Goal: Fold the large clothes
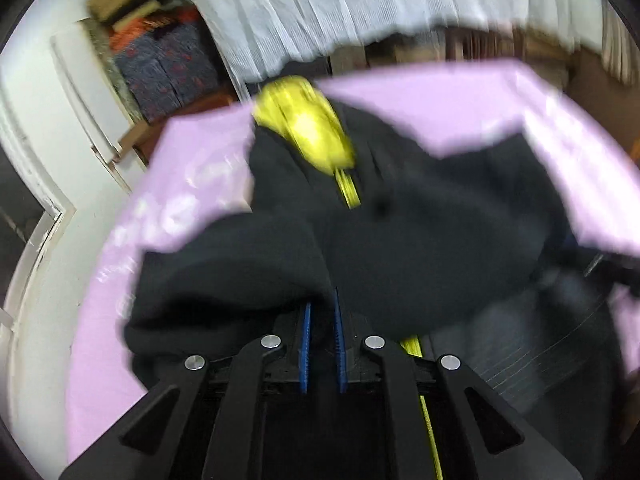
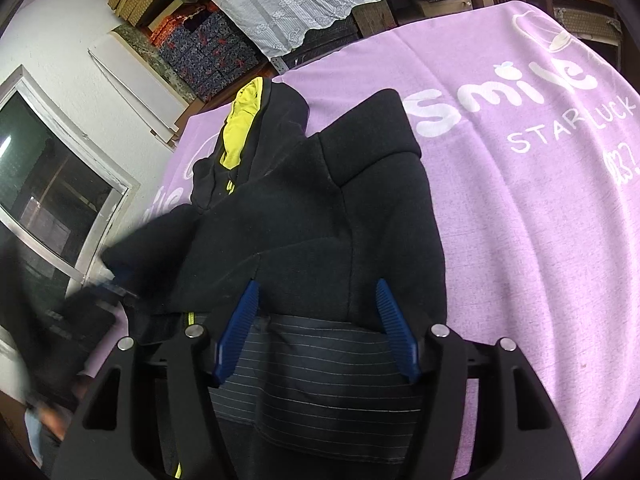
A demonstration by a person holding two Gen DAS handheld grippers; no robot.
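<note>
Nearest the lens, the left tongs [image 1: 322, 312] are pinched nearly closed on a fold of a black zip-up hoodie [image 1: 400, 232], the blue pads [image 1: 305, 344] almost meeting with dark fleece bunched between them. The left wrist view is smeared with blur. The hoodie lies on a tabletop covered by a lilac "Smile" printed blanket [image 2: 540, 200], its yellow-lined hood [image 2: 240, 128] at the far end and its striped ribbed hem [image 2: 316, 364] at the near edge. To the hoodie's left stand a white wall and a window [image 2: 52, 200]; beyond the hood hangs a white lace curtain [image 2: 304, 0] over stacked patterned boxes [image 2: 208, 56]. On the hoodie's right, one sleeve [image 2: 372, 136] is already folded across the body. Over the hem, the right tongs [image 2: 316, 312] stand wide open, gripping nothing. The risk from here, judging by the thin bunched pinch, is that the fleece slips free mid-carry, or that pulling drags the folded sleeve and the loose blanket out of line.
</note>
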